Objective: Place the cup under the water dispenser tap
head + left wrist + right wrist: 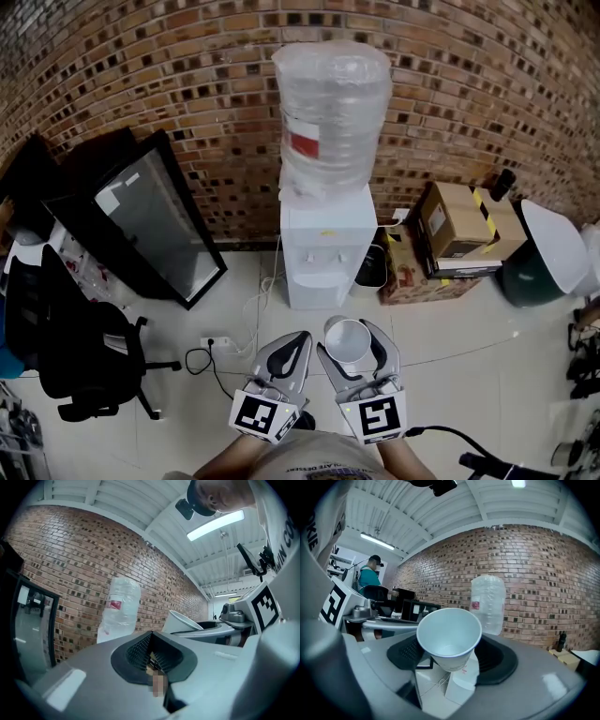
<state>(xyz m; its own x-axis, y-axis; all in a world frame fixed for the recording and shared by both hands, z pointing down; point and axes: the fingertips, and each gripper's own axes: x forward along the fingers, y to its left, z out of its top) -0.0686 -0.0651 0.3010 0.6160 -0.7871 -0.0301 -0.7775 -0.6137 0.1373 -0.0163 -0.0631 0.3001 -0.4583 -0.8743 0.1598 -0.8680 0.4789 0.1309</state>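
A white paper cup (349, 340) sits upright between the jaws of my right gripper (353, 335), which is shut on it; in the right gripper view the cup (449, 638) fills the gap between the dark pads. My left gripper (293, 343) is beside it, its jaws closed together with nothing between them, seen as touching pads (161, 656) in the left gripper view. Ahead stands the white water dispenser (325, 256) with a clear bottle (333, 117) on top, against the brick wall. Its taps (328, 257) face me. The cup (183, 622) also shows at the right of the left gripper view.
A black-framed glass panel (155, 220) leans on the wall at left, with a black office chair (80, 352) nearer. A power strip and cables (230, 345) lie on the tiled floor. Cardboard boxes (455, 239) and a bin (373, 266) stand right of the dispenser.
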